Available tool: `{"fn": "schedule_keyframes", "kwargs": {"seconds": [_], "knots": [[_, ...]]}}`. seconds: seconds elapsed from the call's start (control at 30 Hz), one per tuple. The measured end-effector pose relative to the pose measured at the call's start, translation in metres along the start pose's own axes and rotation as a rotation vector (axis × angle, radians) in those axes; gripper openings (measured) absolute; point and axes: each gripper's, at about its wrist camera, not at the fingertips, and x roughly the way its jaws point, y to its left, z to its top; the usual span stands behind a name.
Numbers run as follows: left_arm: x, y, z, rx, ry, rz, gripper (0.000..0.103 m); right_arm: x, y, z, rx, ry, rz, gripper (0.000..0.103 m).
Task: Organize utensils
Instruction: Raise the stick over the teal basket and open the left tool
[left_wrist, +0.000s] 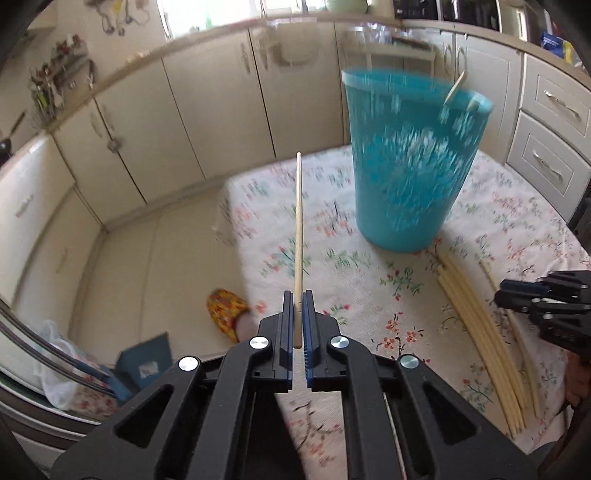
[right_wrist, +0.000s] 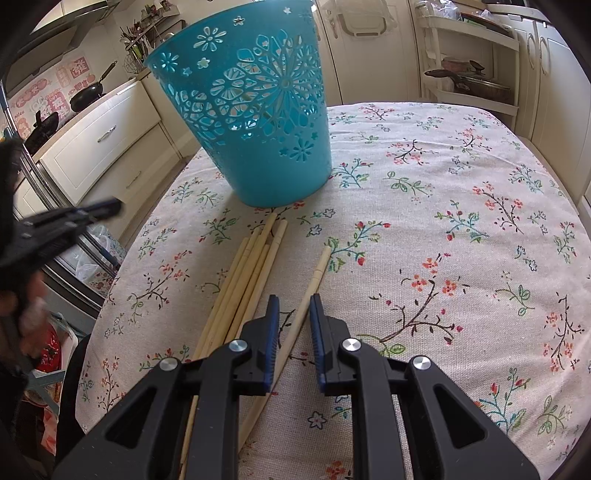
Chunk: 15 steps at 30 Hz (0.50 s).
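My left gripper (left_wrist: 298, 295) is shut on one pale wooden chopstick (left_wrist: 298, 221) that sticks out forward, held above the table's left edge. A teal perforated plastic basket (left_wrist: 410, 158) stands on the floral tablecloth, with chopstick ends showing over its far rim (left_wrist: 455, 88). It also shows in the right wrist view (right_wrist: 255, 110). My right gripper (right_wrist: 294, 299) is open and low over the table, its fingers on either side of a lone chopstick (right_wrist: 314, 284). A bundle of several chopsticks (right_wrist: 247, 280) lies just left of it. The right gripper (left_wrist: 506, 291) also shows in the left wrist view.
The table with the floral cloth (right_wrist: 443, 221) stretches right of the chopsticks. Cream kitchen cabinets (left_wrist: 192, 110) surround it. A shelf rack with pans (right_wrist: 472, 77) stands behind the table. A foot in a patterned slipper (left_wrist: 227, 310) is on the floor at left.
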Motion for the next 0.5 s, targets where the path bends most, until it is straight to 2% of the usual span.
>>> {"fn": "schedule_keyframes", "kwargs": {"seconds": [0.13, 0.23, 0.3, 0.33, 0.5], "knots": [[-0.041, 0.002, 0.012, 0.044, -0.059, 0.013, 0.004, 0.0, 0.0, 0.0, -0.001, 0.0, -0.001, 0.017], [-0.069, -0.006, 0.024, 0.131, -0.09, 0.016, 0.004, 0.0, 0.0, 0.0, 0.0, 0.0, 0.0, 0.017], [-0.081, -0.014, 0.032, 0.212, -0.098, 0.035, 0.004, 0.0, 0.0, 0.0, 0.0, 0.0, 0.0, 0.017], [-0.086, -0.021, 0.04, 0.285, -0.094, 0.051, 0.004, 0.0, 0.0, 0.0, 0.0, 0.0, 0.0, 0.017], [-0.084, -0.042, 0.067, 0.538, -0.01, 0.07, 0.005, 0.0, 0.0, 0.0, 0.001, 0.0, 0.001, 0.017]]}}
